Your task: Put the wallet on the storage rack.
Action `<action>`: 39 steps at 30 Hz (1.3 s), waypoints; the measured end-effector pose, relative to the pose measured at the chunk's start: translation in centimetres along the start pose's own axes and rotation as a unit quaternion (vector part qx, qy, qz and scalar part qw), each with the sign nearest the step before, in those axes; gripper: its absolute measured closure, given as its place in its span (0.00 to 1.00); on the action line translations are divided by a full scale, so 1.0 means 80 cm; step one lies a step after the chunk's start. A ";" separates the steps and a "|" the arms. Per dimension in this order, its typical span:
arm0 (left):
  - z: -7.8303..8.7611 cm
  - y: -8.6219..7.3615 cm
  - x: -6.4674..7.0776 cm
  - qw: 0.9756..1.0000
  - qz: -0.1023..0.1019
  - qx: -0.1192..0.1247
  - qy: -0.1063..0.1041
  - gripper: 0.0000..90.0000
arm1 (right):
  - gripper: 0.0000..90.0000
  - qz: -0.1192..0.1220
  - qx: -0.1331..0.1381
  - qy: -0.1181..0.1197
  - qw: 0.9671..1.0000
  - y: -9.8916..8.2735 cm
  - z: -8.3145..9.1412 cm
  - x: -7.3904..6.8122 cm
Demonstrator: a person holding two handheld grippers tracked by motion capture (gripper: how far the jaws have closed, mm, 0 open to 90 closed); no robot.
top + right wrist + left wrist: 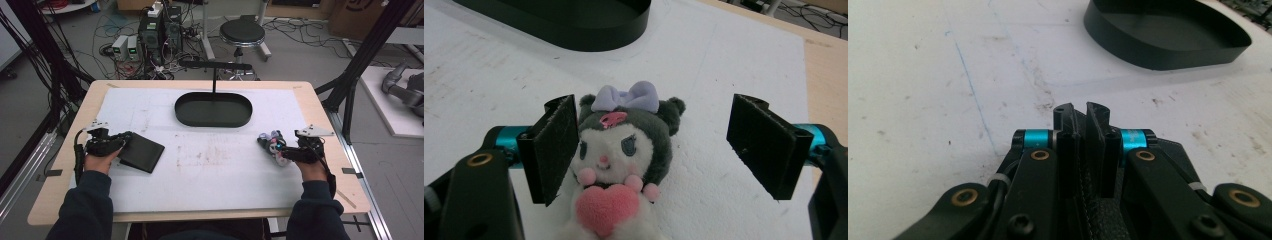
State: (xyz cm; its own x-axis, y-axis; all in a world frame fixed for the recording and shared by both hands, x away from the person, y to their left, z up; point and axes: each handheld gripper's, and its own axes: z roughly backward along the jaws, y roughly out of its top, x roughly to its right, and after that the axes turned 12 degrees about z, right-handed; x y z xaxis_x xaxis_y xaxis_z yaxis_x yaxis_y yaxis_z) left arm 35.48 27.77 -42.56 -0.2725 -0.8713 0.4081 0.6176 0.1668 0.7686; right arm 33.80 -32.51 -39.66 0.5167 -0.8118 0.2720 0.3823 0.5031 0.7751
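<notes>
A flat black stitched pouch [145,152] lies on the white mat at the left. My left gripper [125,139] is shut on its near-left edge. In the left gripper view the jaws [1083,112] stand together with the pouch's black fabric [1091,212] pinched low between them. At the right, a small plush toy [271,144] with a dark hood, lilac bow and pink heart lies on the mat. My right gripper [276,147] is open around it. In the right gripper view the plush toy [616,150] sits against the left pad [555,145], well apart from the right pad [764,142].
A black oval tray [185,117] stands at the back middle of the white mat [215,170], its wall showing in both gripper views [1168,55] [574,30]. A black T-shaped stand [215,67] rises behind it. Wooden table edges frame the mat.
</notes>
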 end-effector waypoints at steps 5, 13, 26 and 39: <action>-0.001 0.000 -0.001 1.000 -0.002 -0.001 0.001 0.92 | 0.24 0.002 -0.001 0.000 1.000 0.000 0.000 0.000; -0.004 -0.004 0.015 0.999 -0.036 -0.002 -0.026 0.53 | 0.24 0.004 -0.002 0.001 1.000 0.000 0.000 0.000; -0.051 -0.036 0.100 0.985 -0.150 -0.087 0.015 0.39 | 0.24 0.002 -0.002 0.002 1.000 0.000 -0.001 -0.001; -0.056 -0.040 0.116 0.964 -0.234 -0.092 0.084 0.74 | 0.24 0.002 -0.004 0.002 1.000 0.000 -0.001 -0.001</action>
State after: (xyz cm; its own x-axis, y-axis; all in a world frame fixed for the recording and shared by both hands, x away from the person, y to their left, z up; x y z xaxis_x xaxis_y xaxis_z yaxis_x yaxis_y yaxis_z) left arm 34.27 17.09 -43.41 -0.4401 -0.8960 -0.0599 0.5801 -0.3346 0.7427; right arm 33.84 -32.41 -39.71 0.5213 -0.8088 0.2721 0.3871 0.5083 0.7693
